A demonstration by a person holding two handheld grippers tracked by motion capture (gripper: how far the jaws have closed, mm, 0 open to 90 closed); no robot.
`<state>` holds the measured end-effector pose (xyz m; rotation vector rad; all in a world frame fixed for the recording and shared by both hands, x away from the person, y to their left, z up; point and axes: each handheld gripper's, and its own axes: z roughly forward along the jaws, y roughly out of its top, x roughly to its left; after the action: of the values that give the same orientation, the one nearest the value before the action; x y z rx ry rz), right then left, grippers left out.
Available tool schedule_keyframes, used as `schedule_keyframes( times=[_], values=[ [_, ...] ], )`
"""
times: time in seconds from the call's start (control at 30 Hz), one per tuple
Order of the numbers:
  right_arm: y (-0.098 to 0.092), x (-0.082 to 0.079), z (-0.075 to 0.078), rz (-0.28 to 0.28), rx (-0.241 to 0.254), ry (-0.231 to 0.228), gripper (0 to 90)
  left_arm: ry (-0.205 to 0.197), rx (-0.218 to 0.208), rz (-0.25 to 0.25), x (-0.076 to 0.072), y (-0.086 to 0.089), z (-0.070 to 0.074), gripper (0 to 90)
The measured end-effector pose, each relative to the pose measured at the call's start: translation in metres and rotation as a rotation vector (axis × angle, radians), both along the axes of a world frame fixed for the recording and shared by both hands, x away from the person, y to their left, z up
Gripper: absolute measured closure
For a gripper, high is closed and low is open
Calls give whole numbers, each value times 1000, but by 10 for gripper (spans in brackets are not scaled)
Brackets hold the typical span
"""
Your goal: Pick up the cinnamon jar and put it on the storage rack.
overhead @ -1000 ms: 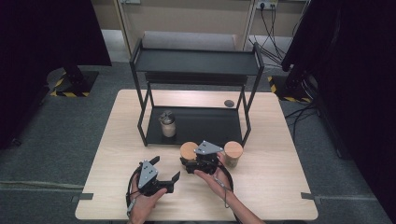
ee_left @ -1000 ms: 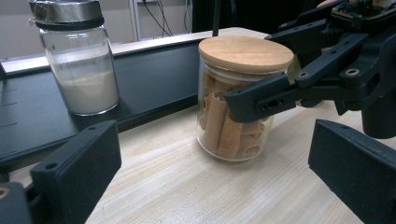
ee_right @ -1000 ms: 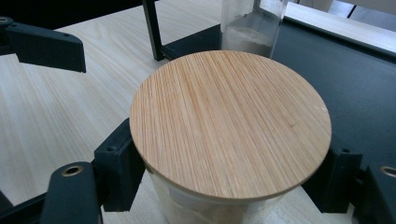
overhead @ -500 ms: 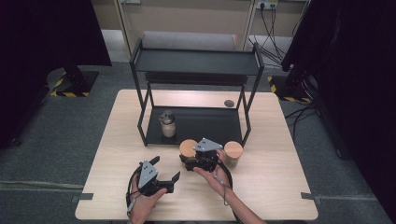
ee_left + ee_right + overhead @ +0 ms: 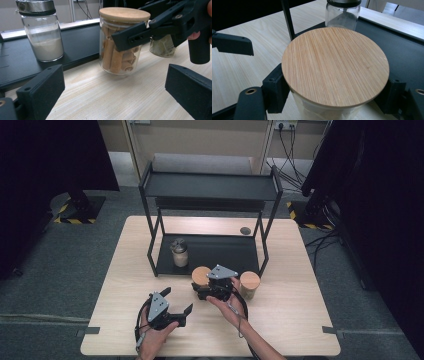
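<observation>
Now | right hand-held gripper stays clamped on wooden-lidded jar, tilted off worktop | left hand-held gripper spread, idle | unchanged, lift pending

A clear glass jar with a round, flat bamboo lid is standing upright on the light wooden table, just in front of the black metal shelf's lower tray. It is holding rolled, tan wafer sticks packed on end. Its lid is sitting closed on top, showing fine straight grain. In the high view the jar is standing near the table's middle.
</observation>
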<state>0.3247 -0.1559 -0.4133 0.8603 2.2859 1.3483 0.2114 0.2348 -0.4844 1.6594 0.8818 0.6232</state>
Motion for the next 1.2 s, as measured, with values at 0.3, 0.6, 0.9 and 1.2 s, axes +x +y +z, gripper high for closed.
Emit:
schedule_keyframes(
  times=[0.3,0.6,0.9,1.2],
  values=[
    [2,4,3,-9,0,-1,260,0,0,1,0,0,0,22],
    [5,9,4,-20,-5,0,260,-1,1,1,0,1,0,22],
    [9,13,7,-29,-10,7,260,-2,2,1,0,1,0,23],
    [14,18,9,-38,-15,11,260,-2,2,0,0,1,0,23]
  ],
)
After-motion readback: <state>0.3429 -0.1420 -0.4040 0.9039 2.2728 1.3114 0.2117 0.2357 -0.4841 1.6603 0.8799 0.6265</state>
